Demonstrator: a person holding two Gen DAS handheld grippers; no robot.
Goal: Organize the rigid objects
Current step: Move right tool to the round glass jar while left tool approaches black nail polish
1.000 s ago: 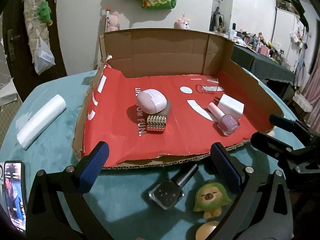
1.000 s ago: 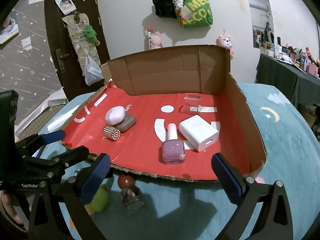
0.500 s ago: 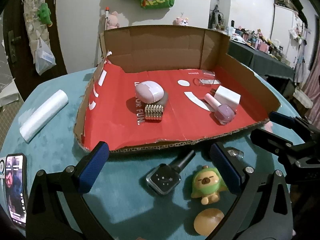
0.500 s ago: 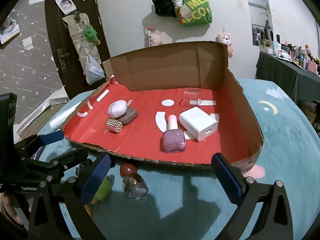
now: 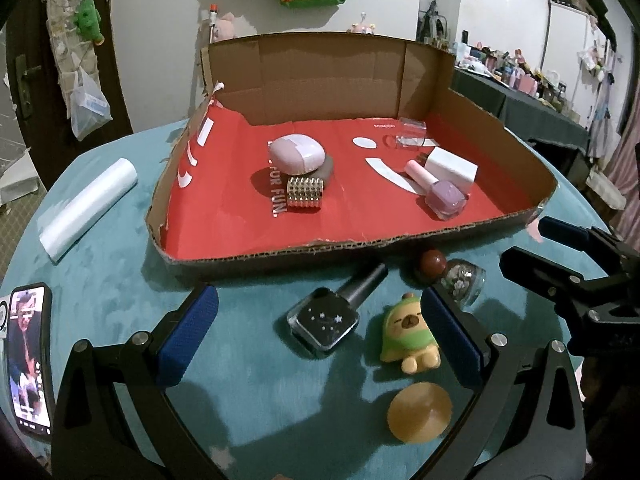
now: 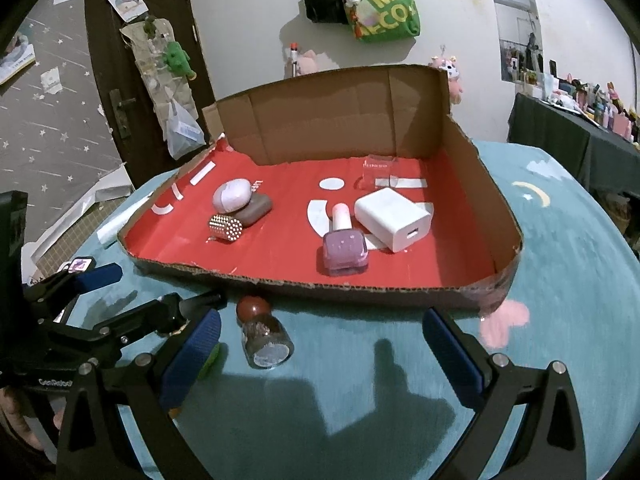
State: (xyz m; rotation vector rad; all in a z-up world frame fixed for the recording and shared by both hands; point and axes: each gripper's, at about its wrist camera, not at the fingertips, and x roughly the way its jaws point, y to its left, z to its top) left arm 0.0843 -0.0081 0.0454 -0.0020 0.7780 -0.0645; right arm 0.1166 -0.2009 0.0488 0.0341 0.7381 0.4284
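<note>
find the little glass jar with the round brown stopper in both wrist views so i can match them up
Left wrist: the small glass jar lies right of centre on the teal table, just outside the cardboard tray, behind the right finger of the left gripper.
Right wrist: the jar lies lower left of centre, again before the tray's front rim.
Shared landmark: the purple nail polish bottle inside the tray.

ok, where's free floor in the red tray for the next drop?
Free: the front strip of the tray between the studded cylinder and the pink polish bottle; also the front-right corner beside the white charger. Crowded: the centre-left cluster, and the bottle-charger pair.
</note>
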